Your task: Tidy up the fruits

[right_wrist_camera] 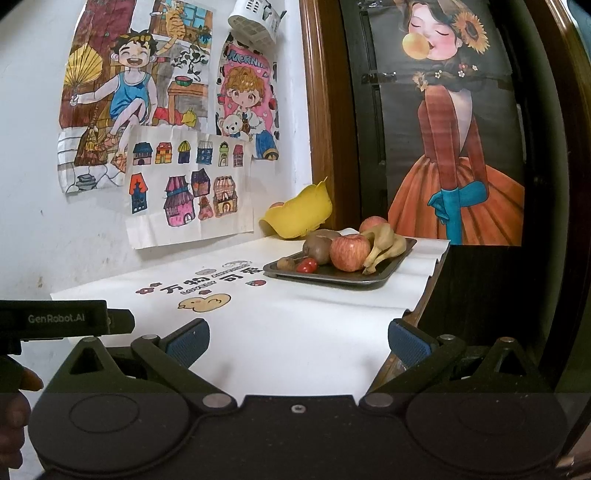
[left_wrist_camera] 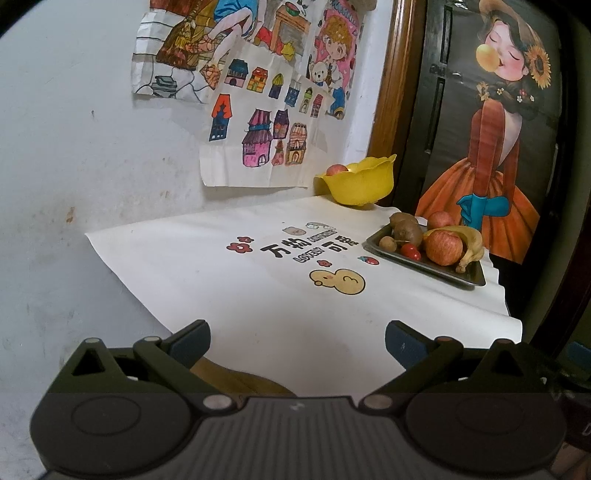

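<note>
The left hand-held gripper (left_wrist_camera: 297, 341) is hovering wide open and empty over the near edge of the table (left_wrist_camera: 221, 295); the right hand-held gripper (right_wrist_camera: 297, 341) is likewise gaping, gripping nothing. Only the right wrist view is showing the other tool's body reading "GenRobot.AI" (right_wrist_camera: 57, 318) and a hanging white basket (right_wrist_camera: 255, 22). The grey tray (right_wrist_camera: 332, 275) is carrying apples (right_wrist_camera: 349, 253), bananas (right_wrist_camera: 384, 247), kiwis (right_wrist_camera: 317, 248) and cherry tomatoes (right_wrist_camera: 307, 265). The yellow bowl (left_wrist_camera: 356, 181) behind is holding one apple (left_wrist_camera: 336, 170). The cloth is reading "LOVELY" (left_wrist_camera: 308, 254).
</note>
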The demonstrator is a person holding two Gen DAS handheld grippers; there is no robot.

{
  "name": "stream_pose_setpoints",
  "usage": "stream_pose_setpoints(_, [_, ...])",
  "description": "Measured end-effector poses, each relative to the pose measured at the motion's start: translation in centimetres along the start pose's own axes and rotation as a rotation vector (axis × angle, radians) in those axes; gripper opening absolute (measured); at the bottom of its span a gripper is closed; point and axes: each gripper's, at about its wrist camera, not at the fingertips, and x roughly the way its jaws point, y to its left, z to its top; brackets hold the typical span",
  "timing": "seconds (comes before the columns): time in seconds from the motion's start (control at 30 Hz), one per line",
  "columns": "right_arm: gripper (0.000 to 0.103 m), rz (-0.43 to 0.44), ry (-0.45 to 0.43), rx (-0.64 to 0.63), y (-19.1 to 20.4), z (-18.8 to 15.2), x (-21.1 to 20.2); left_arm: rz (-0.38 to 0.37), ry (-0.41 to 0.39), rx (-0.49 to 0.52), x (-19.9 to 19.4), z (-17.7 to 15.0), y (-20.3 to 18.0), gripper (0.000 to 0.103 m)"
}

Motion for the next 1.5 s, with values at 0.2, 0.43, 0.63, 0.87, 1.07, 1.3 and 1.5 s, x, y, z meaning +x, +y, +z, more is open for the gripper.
stream_pose_setpoints(0.2, [0.102, 0.002, 0.004, -0.001, 0.07, -0.34, -0.05, 0.0, 0.0, 0.0, 0.0, -0.01, 0.0, 0.103])
stream_pose_setpoints(0.43, [0.102, 0.002, 0.006, -0.003, 0.19, -0.55, -0.15, 0.0, 0.0, 0.0, -0.01, -0.04, -0.02, 0.103])
stream_pose_setpoints(0.63, [0.102, 0.001, 0.006, -0.001, 0.26, -0.51, -0.13, 0.0, 0.0, 0.0, -0.01, -0.04, -0.04, 0.103])
stream_pose_setpoints(0.87, [0.102, 0.001, 0.008, -0.002, 0.22, -0.33, -0.01, 0.001, 0.0, 0.0, -0.03, -0.06, -0.1, 0.103])
stream_pose_setpoints(1.07, [0.102, 0.001, 0.009, -0.002, 0.33, -0.31, 0.01, 0.001, 0.0, 0.0, -0.02, -0.05, -0.12, 0.103])
stream_pose_setpoints(1.3, [0.102, 0.001, 0.009, -0.003, 0.4, -0.39, -0.06, -0.002, 0.0, 0.002, -0.01, -0.05, -0.08, 0.103])
stream_pose_setpoints(1.5, [0.102, -0.001, 0.011, -0.002, 0.46, -0.18, 0.08, -0.007, 0.001, 0.006, -0.04, 0.02, -0.11, 0.103])
